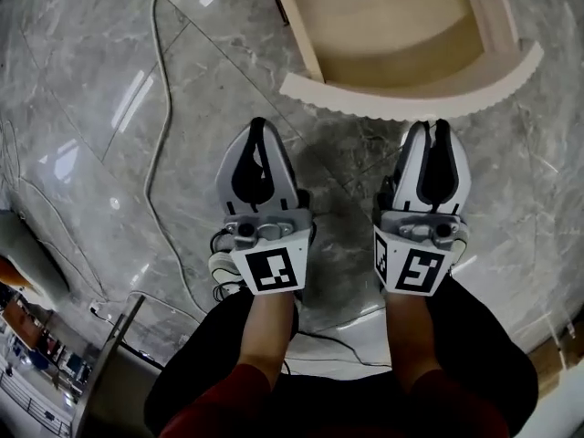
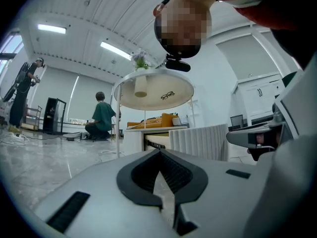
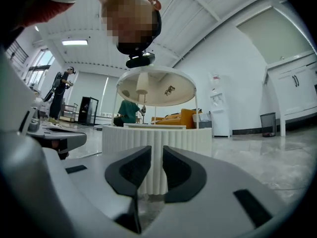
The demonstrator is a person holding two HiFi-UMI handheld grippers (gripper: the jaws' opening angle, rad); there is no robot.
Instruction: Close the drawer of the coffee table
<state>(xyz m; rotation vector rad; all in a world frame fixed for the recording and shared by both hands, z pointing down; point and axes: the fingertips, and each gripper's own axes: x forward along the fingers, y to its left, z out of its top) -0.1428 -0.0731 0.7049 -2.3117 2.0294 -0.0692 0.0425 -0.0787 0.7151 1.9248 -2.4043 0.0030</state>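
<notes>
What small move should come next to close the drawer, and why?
Probably ease the left gripper and right gripper forward onto the front of the drawer: it is pulled out, both grippers point at it, and floor shows between.

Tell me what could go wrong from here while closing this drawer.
The drawer has a curved, ribbed front. The narrow tips of the left hand-held gripper and right hand-held gripper, both short of it, could slide off sideways when pushing.
A push on one side only might skew the drawer and jam it.
The loose cable beside the left one could snag.
</notes>
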